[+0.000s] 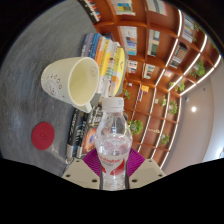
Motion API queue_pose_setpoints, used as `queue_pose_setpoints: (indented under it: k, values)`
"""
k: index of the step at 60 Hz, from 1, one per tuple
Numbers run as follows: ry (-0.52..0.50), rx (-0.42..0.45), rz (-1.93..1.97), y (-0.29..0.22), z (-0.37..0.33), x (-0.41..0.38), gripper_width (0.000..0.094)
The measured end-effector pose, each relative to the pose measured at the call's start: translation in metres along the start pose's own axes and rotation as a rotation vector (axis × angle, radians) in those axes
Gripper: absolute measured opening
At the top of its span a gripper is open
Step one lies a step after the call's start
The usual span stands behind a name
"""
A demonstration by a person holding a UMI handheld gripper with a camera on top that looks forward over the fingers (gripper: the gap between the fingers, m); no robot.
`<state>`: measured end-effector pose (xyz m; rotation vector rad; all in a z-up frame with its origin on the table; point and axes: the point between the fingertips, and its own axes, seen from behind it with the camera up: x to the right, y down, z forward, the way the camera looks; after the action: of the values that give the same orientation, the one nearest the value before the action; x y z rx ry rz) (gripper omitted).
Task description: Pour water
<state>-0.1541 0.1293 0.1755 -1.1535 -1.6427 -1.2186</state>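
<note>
My gripper (113, 165) is shut on a clear plastic water bottle (114, 140) with a red-and-white label; both magenta pads (92, 160) press on its sides. The bottle has no cap and its open neck (114, 103) points toward a cream mug (72, 82). The view is rolled, so the mug appears tipped, with its mouth facing the bottle and its handle close to the bottle's neck. A red bottle cap (42, 136) lies on the grey table (35, 40) to the left of the fingers.
A row of books (105, 60) stands on the table behind the mug. A dark pen-like object (75, 130) lies between the cap and the bottle. Wooden bookshelves (165, 60) with books and plants fill the background.
</note>
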Motion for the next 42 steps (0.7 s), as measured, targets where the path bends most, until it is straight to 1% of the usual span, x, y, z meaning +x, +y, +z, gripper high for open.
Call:
queue_pose_setpoints:
  k: [10, 17, 25, 30, 33, 37, 42]
  values:
    - [0.057, -0.012, -0.250, -0.020, 0.007, 0.012, 0.0314]
    - [0.054, -0.034, -0.355, -0.024, 0.010, 0.014, 0.0314]
    - [0.029, -0.043, -0.360, -0.023, 0.010, 0.008, 0.0315]
    - [0.028, -0.031, -0.315, -0.024, 0.007, 0.007, 0.0317]
    - [0.018, -0.009, -0.246, -0.026, 0.005, 0.007, 0.0316]
    - [0.004, 0.027, -0.089, -0.027, 0.000, 0.010, 0.0318]
    - [-0.054, 0.076, 0.176, -0.028, -0.011, 0.008, 0.0320]
